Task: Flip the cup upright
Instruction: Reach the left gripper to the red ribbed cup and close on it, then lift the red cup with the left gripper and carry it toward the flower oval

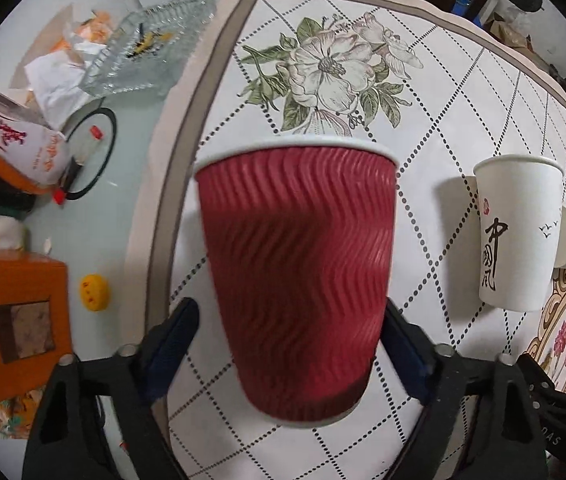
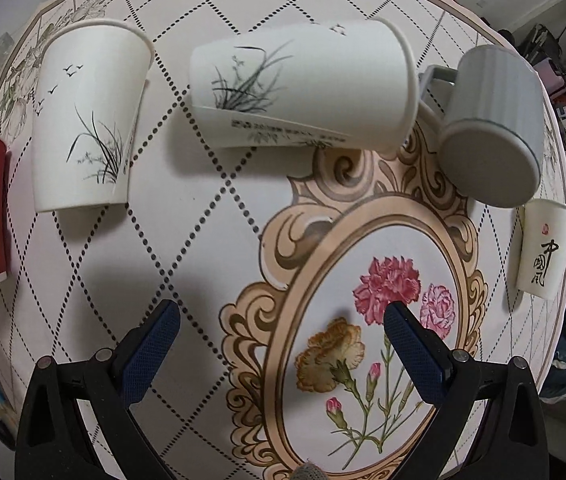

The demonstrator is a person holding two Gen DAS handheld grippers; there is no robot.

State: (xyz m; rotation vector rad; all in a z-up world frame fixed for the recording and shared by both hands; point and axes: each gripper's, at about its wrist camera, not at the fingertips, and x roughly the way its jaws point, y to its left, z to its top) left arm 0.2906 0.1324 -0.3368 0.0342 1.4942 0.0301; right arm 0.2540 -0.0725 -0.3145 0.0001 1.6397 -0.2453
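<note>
Red ripple cup (image 1: 297,280) upright between left claw (image 1: 289,350) pads; contact unclear, cannot tell grip. Right claw (image 2: 281,340) apart, over counter (image 2: 203,240).

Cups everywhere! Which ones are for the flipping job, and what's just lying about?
For the job: red cup between the left claw; tipped white cup; grey mug on its side; open right claw.
Lying about: glass dish, orange box, papers.

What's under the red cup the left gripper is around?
Under the red cup between the left gripper fingers lies the patterned tablecloth, its dotted grid showing all around. Whether the base touches the cloth is hidden by the cup.
</note>
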